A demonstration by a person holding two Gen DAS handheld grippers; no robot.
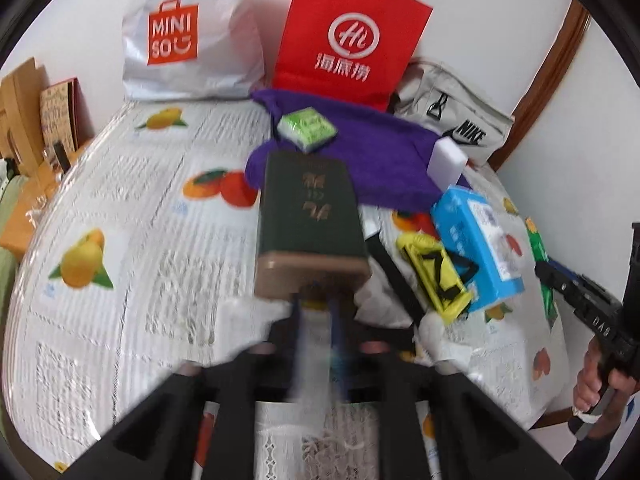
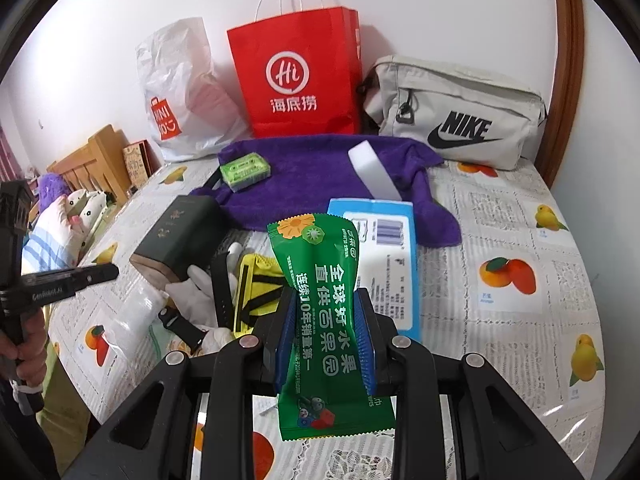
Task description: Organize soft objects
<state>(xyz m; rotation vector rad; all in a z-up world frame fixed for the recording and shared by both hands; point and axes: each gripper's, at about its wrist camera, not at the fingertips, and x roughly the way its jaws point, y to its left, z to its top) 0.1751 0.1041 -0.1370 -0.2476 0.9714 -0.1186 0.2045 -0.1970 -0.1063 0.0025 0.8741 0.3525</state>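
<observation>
Pinched at its waist between the blue pads point(image 2: 366, 344) of the right claw point(image 2: 325, 344), a green snack packet point(image 2: 326, 320) stands upright above the counter point(image 2: 520, 380). It crumples where the pads squeeze, so it looks light, soft and crinkly; the film is probably slick, and a grip at mid-body across the narrow width seems safest.

Just past the left claw point(image 1: 314, 320), whose jaws stand slightly parted and blurred, a dark green box point(image 1: 308, 216) lies end-on; I cannot tell whether the pads touch it. It looks stiff and boxy, likely heavier than the packet.

Beyond lie a yellow pouch point(image 2: 256, 296) and white gloves point(image 2: 200, 292) beside a blue pack point(image 2: 384, 264). Further out, a purple towel point(image 2: 312, 184) carries a white sponge point(image 2: 374, 172) and a small green case point(image 2: 245, 170); the towel is limp and would best be gathered at an edge. At the wall stand a red bag point(image 2: 300, 80), a white bag point(image 2: 180, 92) and a grey pouch point(image 2: 460, 112).
</observation>
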